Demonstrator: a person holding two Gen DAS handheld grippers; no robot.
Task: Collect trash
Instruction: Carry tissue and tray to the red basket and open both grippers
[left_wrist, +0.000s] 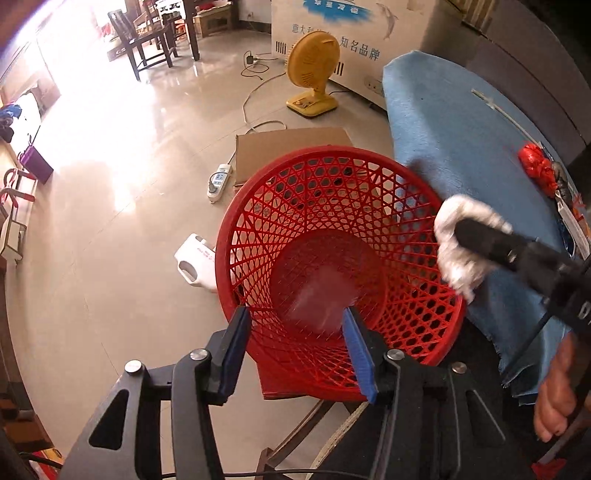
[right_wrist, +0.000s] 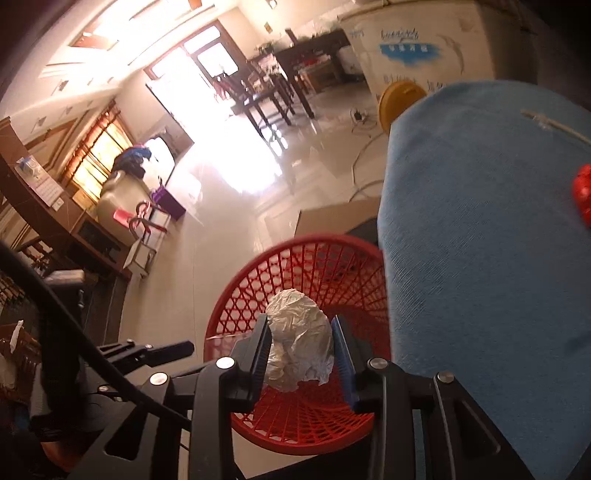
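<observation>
**Paper ball held over the red basket**

Glossy floor tiles (left_wrist: 122, 184) cover a wide, sunlit room, and most of the floor on the left side lies open. On the right, a table with a blue cloth (left_wrist: 461, 140) comes close to the basket; the cloth edge hangs just beside the basket rim and partly over it. A yellow fan (left_wrist: 314, 70) stands farther back, in front of a large white box with blue print (left_wrist: 354, 22). A flat cardboard sheet (left_wrist: 288, 144) lies behind the basket, and a white power strip (left_wrist: 219, 182) is near its corner.

The red basket (left_wrist: 258, 206) stands on the floor with an open lattice wall and a round mouth facing up. A pale, blurred piece lies at its bottom.

The left gripper (left_wrist: 295, 325) hovers over the near rim, with its jaws wide apart and holding nothing. The right gripper (right_wrist: 301, 350) grips a crumpled paper ball (right_wrist: 299, 347) between its blue pads, above the basket mouth near the table side. The ball looks white and strongly wrinkled. A red crumpled wrapper (left_wrist: 537, 168) lies on the cloth, well apart from the basket.
</observation>
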